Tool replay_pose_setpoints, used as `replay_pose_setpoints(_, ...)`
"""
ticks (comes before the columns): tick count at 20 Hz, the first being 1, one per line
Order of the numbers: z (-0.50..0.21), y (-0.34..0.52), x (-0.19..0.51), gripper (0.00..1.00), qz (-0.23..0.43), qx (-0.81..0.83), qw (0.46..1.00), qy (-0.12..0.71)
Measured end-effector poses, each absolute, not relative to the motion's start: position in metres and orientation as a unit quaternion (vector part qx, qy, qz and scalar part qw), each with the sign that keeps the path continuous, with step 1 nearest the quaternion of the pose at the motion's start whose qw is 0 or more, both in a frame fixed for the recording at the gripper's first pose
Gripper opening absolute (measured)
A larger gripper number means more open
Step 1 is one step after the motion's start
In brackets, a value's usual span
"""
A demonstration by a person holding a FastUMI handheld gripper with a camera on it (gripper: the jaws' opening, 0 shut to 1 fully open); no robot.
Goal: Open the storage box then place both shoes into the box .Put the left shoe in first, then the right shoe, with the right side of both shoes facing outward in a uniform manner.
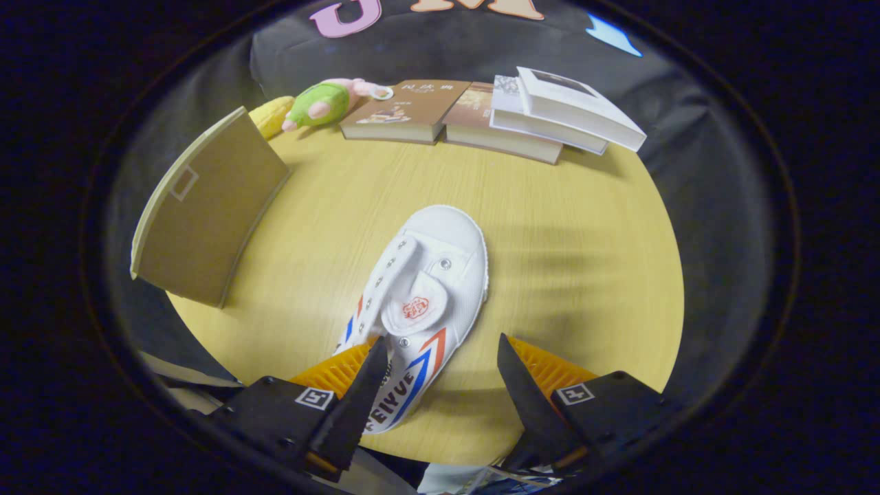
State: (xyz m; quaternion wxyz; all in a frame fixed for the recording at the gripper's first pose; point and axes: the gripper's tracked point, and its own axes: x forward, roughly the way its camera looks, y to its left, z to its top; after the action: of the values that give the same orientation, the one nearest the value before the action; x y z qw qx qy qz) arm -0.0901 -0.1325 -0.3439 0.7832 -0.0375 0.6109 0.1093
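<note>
A white canvas shoe (430,275) with red and blue side stripes lies on the round wooden table (584,261), toe pointing away from me. Its heel end sits between my fingers, closer to the left finger (357,399), which overlaps its side; the right finger (526,392) stands apart from it. My gripper (440,342) is open. The brown cardboard storage box (206,206) stands to the left, beyond the fingers, with a flat brown face turned toward the shoe. Its inside is hidden.
Several books (481,113) lie along the table's far edge, a white one on top at the right. A green and pink plush toy (323,102) and a yellow corn toy (271,117) lie behind the box. Bare tabletop stretches right of the shoe.
</note>
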Motion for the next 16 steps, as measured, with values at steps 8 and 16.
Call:
replay_pose_setpoints(8, -0.347, -0.125, -0.097, 0.50, 0.083, 0.061, 0.755, 0.647)
replay_pose_setpoints(16, -0.332, -0.121, -0.096, 0.04, 0.006, 0.194, 0.755, 0.626)
